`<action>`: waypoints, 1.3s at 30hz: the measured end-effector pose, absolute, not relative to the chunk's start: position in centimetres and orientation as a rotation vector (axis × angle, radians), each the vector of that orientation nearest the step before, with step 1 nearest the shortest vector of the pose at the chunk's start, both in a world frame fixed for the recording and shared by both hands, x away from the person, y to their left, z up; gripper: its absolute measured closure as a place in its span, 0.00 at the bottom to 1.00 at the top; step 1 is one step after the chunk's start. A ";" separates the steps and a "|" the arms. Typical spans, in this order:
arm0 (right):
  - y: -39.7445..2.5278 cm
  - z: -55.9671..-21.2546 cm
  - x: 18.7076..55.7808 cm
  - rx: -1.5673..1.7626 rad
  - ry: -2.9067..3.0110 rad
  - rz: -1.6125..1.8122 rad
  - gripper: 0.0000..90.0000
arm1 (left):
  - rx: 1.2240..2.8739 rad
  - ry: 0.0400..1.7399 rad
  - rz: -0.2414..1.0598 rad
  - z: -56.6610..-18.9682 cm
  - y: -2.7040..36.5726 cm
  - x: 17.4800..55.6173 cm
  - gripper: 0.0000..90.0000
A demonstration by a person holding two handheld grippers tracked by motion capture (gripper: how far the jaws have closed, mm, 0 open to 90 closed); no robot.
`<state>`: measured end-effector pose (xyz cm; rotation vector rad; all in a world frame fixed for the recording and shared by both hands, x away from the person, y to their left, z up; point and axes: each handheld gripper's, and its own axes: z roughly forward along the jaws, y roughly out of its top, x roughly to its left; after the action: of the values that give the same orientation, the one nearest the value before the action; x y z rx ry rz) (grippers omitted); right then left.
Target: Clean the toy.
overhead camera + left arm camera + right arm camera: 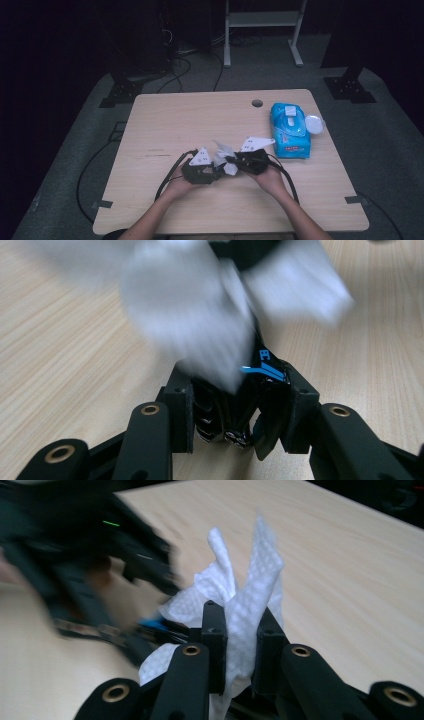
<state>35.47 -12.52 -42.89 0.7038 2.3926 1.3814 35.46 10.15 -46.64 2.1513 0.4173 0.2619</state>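
Note:
A crumpled white wipe (225,156) sits between my two grippers at the table's middle front. My right gripper (236,163) is shut on the wipe (250,590), which sticks up between its jaws (239,630). My left gripper (215,170) is shut on a small glossy black object with blue markings (252,385), held in its jaws (240,405). The wipe (190,315) shows blurred, pressed against the top of that object. In the right gripper view the left gripper (75,580) appears blurred at the left, with a blue-marked bit of the object (155,625) beside the wipe.
A blue pack of wet wipes (290,130) lies at the right of the wooden table (175,120), its white lid (315,124) flipped open. A cable hole (257,103) is near the far edge. Cables trail from both grippers toward the front.

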 end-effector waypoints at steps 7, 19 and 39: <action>-17.8 -42.9 37.2 0.907 2.286 1.331 0.88 | 2.149 0.414 0.259 -46.6 10.3 35.6 0.64; -14.9 -43.0 36.1 0.748 2.372 1.361 0.88 | 2.148 0.420 0.253 -46.7 10.2 35.6 0.64; -17.4 -43.0 37.1 0.864 2.300 1.292 0.88 | 2.151 0.410 0.269 -46.4 10.4 35.6 0.64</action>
<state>37.07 -17.37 -42.99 0.8644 2.3004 1.2922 35.65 10.41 -46.44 2.1515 0.4095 0.2692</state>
